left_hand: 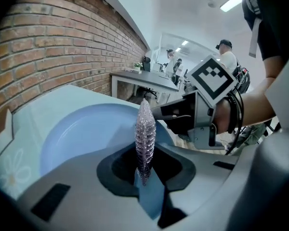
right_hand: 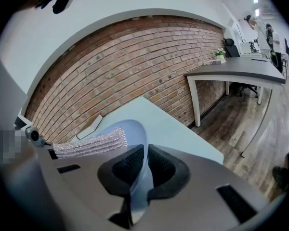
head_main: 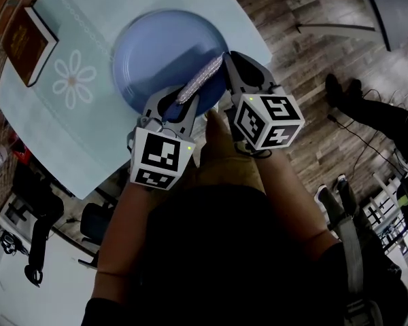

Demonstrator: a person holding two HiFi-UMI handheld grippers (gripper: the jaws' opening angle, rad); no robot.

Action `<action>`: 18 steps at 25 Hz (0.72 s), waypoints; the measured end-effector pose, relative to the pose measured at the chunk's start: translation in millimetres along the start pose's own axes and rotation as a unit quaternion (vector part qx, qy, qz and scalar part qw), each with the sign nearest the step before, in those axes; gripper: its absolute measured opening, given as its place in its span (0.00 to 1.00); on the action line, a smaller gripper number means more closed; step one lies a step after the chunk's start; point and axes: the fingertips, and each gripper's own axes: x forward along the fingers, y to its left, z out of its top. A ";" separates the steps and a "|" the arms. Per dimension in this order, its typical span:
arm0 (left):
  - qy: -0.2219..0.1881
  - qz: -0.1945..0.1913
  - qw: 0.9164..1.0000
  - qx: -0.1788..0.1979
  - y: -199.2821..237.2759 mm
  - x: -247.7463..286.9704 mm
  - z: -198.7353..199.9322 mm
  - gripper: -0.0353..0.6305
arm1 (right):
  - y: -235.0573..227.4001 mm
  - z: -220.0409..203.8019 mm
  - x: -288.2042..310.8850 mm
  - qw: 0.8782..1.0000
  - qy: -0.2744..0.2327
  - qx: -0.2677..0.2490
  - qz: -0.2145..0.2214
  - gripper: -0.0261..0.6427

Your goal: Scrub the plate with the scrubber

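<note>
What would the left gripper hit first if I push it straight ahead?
The scrubber clamped in the left gripper leads. Its tip looks close to the right gripper holding the plate, so probably that; depth is unclear.

No text can be read (the book's cover (head_main: pixel 24 36) shows none).

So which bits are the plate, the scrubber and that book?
Blue plate (head_main: pixel 146 54): head view, bare middle of the dish.
Silver scrubber (head_main: pixel 200 79): head view, middle of its mesh strip.
Book (head_main: pixel 24 41): head view, centre of its reddish-brown cover.
</note>
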 end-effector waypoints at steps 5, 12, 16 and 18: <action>-0.011 0.029 0.999 0.017 16.5 13.3 19.1 0.18 | -0.4 0.9 -0.1 1.000 -0.002 0.001 0.002 0.12; -0.013 0.069 0.997 0.013 56.7 27.3 27.6 0.18 | 0.2 0.2 0.1 1.000 -0.006 0.001 0.000 0.12; -0.013 0.085 0.996 0.017 72.1 30.9 33.2 0.18 | -0.9 0.8 -0.2 1.000 -0.008 -0.001 0.002 0.12; -0.011 0.097 0.995 0.014 83.0 30.6 34.5 0.18 | -1.4 0.5 -0.2 1.000 -0.012 -0.001 0.004 0.12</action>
